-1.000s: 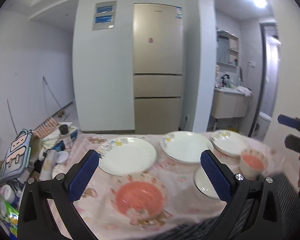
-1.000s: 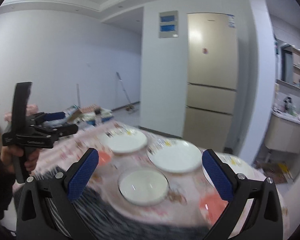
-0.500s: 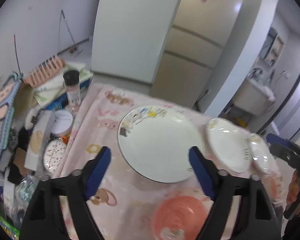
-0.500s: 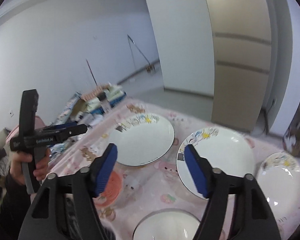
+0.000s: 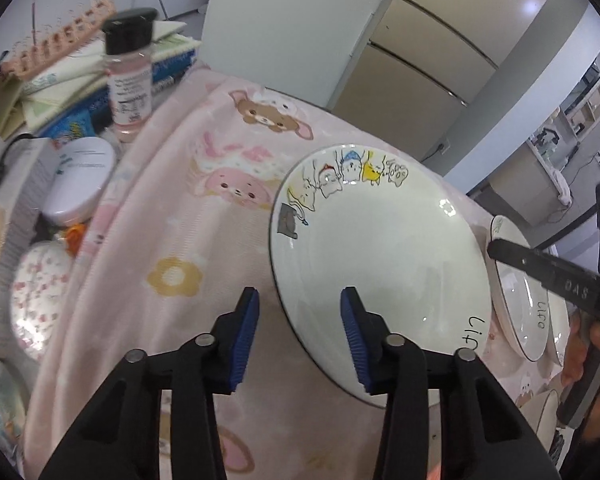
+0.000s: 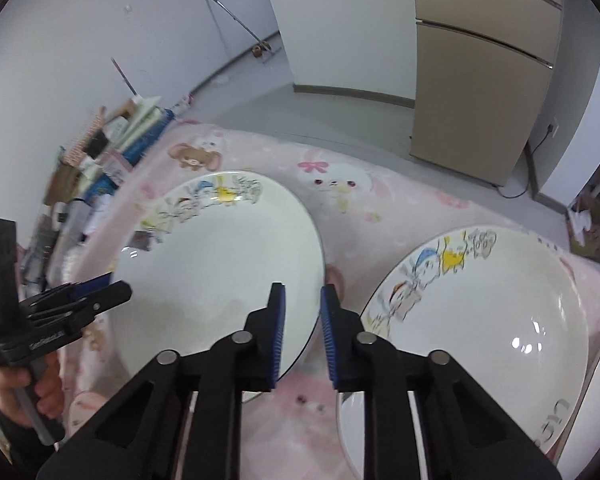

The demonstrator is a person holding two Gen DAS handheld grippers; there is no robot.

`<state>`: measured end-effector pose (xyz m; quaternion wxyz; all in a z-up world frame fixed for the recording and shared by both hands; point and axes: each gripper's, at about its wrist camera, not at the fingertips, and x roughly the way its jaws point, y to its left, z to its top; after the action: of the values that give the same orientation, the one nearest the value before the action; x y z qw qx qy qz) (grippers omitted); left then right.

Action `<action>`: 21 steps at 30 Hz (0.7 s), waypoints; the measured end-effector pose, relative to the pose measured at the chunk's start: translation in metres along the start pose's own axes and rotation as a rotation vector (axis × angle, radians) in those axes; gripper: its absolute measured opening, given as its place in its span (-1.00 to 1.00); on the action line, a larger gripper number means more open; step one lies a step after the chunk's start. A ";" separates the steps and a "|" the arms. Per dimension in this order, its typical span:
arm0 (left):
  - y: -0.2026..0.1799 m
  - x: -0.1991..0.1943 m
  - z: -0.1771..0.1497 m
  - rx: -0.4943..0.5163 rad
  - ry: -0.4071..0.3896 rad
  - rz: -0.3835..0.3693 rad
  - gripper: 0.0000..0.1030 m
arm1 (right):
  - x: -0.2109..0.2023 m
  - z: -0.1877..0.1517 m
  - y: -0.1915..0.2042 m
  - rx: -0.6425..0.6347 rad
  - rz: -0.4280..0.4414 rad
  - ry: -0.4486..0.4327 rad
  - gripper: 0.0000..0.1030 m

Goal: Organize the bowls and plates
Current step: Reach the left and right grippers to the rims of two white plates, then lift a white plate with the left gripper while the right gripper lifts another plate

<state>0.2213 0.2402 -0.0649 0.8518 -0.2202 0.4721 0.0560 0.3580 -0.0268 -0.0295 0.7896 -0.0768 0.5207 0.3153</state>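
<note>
Bright even light, fisheye-warped edges, slight blur.

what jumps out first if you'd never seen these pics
The big white cartoon-rimmed plate on the pink tablecloth fills both views, with the left claw and right claw open at opposite edges of it. A second plate lies to its right, and a black-capped bottle stands among clutter at the far left.

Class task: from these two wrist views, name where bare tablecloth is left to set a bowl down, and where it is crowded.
Free: the pink tablecloth between the leftmost plate and the clutter, and beyond the plates toward the fridge. Crowded: the narrow gap to the second plate, and around the spice jar.
</note>
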 end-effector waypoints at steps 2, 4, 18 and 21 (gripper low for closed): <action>-0.003 0.006 0.000 0.011 0.013 0.003 -0.28 | 0.013 0.005 0.002 -0.013 -0.016 0.021 -0.80; -0.006 0.009 0.001 0.024 0.006 0.016 -0.32 | 0.018 0.005 0.003 -0.045 -0.051 0.032 -0.85; -0.007 0.012 -0.002 0.038 -0.060 0.038 -0.52 | 0.046 0.010 -0.008 0.006 0.062 0.093 -0.72; 0.004 0.010 0.000 -0.028 -0.070 0.002 -0.64 | 0.043 0.009 -0.009 0.014 0.082 0.071 -0.75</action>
<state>0.2253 0.2425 -0.0741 0.8645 -0.2294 0.4415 0.0711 0.3814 -0.0121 -0.0654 0.7574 -0.0608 0.5535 0.3410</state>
